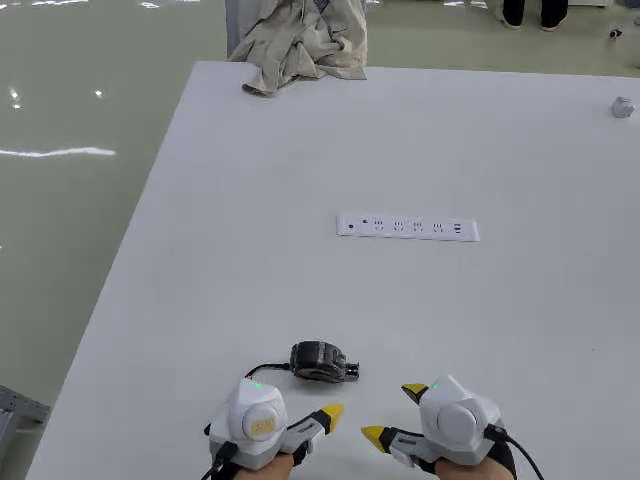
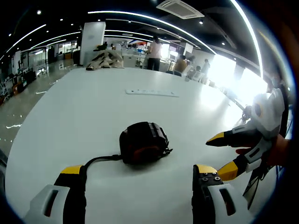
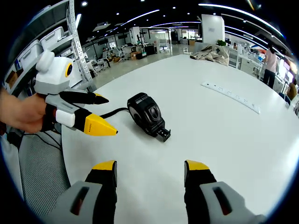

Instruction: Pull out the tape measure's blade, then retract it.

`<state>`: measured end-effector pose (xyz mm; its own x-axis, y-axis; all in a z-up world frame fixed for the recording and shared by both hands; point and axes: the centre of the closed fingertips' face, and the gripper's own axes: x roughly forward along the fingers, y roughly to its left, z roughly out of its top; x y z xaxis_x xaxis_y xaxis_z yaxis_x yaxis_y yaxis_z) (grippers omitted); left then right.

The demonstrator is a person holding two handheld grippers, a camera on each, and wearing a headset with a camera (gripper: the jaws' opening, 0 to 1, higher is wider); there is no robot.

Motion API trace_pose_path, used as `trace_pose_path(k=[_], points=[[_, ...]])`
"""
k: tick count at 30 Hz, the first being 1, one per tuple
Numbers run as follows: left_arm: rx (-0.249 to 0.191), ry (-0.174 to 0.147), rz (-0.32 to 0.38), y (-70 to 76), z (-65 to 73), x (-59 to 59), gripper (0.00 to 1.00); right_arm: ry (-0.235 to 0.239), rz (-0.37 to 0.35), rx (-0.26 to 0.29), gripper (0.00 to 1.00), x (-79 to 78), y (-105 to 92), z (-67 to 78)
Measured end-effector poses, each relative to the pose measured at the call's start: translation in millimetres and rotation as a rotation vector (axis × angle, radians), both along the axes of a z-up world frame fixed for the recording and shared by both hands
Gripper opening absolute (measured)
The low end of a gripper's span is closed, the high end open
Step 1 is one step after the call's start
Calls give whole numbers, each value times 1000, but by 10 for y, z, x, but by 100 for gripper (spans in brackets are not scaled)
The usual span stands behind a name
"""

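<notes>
Table (image 1: 250, 250): white, with a power strip (image 1: 407, 227) lying flat near its middle and a crumpled cloth (image 1: 298, 40) at the far edge.

Tape measure (image 1: 322, 361): black case, lying on the table near the front edge, just ahead of the left gripper (image 1: 322, 425). A dark strap trails from the case toward that gripper. In the right gripper view the tape measure (image 3: 147, 114) has its blade hook at the case mouth.

Left gripper: jaws spread and holding nothing. In its own view the tape measure (image 2: 142, 142) lies ahead of the jaws, apart from both.

Right gripper (image 1: 393, 412): jaws spread and holding nothing, to the right of the tape measure and clear of it.

The two grippers face each other, tips near but apart.
</notes>
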<state>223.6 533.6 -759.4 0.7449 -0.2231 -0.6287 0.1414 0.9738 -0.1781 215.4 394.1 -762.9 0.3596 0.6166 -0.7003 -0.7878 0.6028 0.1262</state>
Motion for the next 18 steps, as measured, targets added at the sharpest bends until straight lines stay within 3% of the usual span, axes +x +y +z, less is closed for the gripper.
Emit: trace_pose_path(k=[8, 12, 18], points=[[-8, -14, -16, 17, 105, -158, 96, 16, -33, 18, 64, -178, -57, 110], [-1, -50, -24, 37, 185, -216, 97, 16, -55, 25, 66, -255, -80, 185], [-7, -51, -20, 51, 239, -329, 100, 18, -85, 46, 72, -327, -99, 285]])
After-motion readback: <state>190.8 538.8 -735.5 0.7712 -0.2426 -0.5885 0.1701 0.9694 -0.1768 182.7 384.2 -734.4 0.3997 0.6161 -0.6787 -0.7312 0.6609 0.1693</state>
